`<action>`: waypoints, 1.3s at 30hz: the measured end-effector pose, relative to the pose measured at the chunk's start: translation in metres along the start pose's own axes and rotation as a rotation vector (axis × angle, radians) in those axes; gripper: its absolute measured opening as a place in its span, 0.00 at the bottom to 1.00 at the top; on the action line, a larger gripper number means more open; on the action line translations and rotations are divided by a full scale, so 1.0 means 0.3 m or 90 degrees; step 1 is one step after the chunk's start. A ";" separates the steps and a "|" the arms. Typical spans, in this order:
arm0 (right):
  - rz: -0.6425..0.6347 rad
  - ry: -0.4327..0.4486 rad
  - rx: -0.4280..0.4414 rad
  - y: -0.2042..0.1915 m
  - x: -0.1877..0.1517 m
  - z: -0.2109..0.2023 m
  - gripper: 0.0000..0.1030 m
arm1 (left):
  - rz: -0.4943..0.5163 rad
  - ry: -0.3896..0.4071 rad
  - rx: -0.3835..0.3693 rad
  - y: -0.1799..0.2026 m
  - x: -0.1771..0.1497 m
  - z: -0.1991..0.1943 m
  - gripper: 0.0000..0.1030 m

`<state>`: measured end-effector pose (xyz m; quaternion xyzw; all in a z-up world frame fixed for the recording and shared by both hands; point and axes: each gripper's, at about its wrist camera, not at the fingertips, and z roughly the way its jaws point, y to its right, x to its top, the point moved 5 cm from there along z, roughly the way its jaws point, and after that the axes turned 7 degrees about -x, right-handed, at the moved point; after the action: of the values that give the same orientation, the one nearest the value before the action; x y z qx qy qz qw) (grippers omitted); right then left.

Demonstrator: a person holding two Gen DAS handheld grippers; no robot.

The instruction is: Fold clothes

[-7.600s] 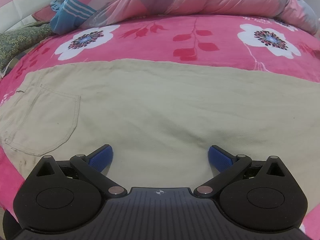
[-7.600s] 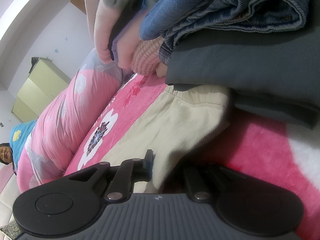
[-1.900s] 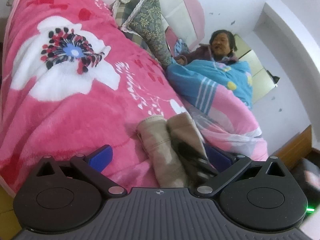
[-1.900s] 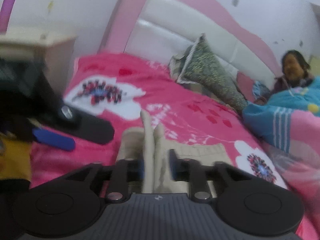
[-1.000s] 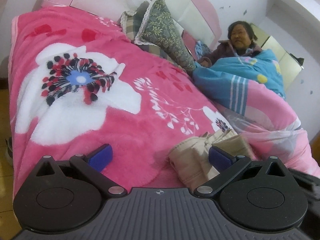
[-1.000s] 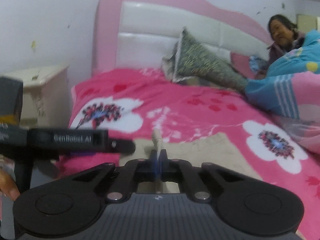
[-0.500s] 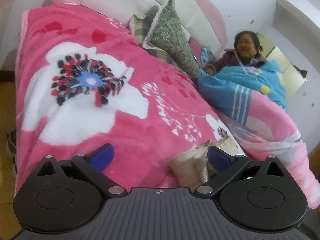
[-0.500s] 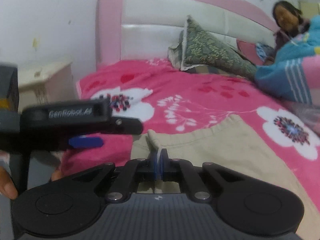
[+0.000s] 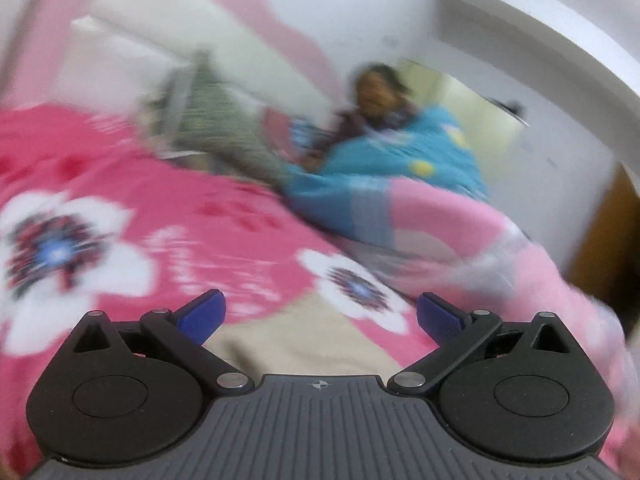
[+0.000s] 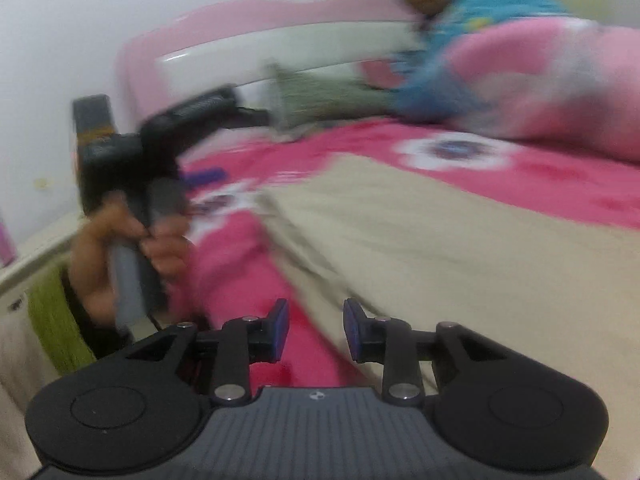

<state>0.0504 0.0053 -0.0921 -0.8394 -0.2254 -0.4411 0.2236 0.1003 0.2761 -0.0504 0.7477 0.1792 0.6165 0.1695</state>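
Note:
Both views are blurred by motion. Beige trousers (image 10: 420, 240) lie spread flat on the pink flowered blanket (image 10: 540, 176). My right gripper (image 10: 316, 328) hovers at their near left edge, its jaws opening; only blanket shows between the blue pads, and the cloth edge lies by the right finger. A hand (image 10: 120, 240) holds my left gripper (image 10: 208, 140) up at the left of the trousers. In the left wrist view the left gripper (image 9: 320, 314) stands wide open and holds nothing, above a corner of the trousers (image 9: 304, 336).
A person (image 9: 380, 92) sits at the far side of the bed under a blue and pink quilt (image 9: 400, 184). A green pillow (image 9: 224, 128) leans on the pink and white headboard (image 10: 280, 40). A cream nightstand (image 10: 32, 248) stands left of the bed.
The right gripper has let go of the trouser fold, parted its jaws and swung sideways. The left gripper has risen and turned away from the bunched cloth. The trousers now lie flat.

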 end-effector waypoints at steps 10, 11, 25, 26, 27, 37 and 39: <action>0.140 0.048 -0.229 0.365 -0.088 -0.239 0.18 | 0.173 -0.159 0.101 0.037 -0.225 0.204 0.98; 0.125 0.009 -0.235 0.364 -0.140 -0.198 0.16 | 0.196 -0.162 0.109 0.043 -0.236 0.214 0.99; 0.036 -0.005 -0.291 0.566 -0.013 0.037 0.13 | 0.233 -0.161 0.122 0.052 -0.263 0.218 1.00; 0.065 -0.045 -0.275 0.602 -0.073 0.083 0.12 | 0.231 -0.161 0.117 0.051 -0.264 0.219 1.00; 0.089 -0.022 -0.257 0.617 -0.074 0.059 0.12 | 0.231 -0.161 0.118 0.049 -0.265 0.220 1.00; 0.124 -0.005 -0.269 0.800 0.060 0.152 0.12 | 0.232 -0.150 0.115 0.052 -0.270 0.220 1.00; 0.147 -0.013 -0.278 0.838 0.052 0.182 0.11 | 0.232 -0.150 0.115 0.051 -0.270 0.219 1.00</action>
<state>0.2382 -0.1613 -0.1512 -0.8923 -0.0292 -0.4426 0.0839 0.1516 0.2219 -0.1249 0.8467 0.0748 0.5267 0.0077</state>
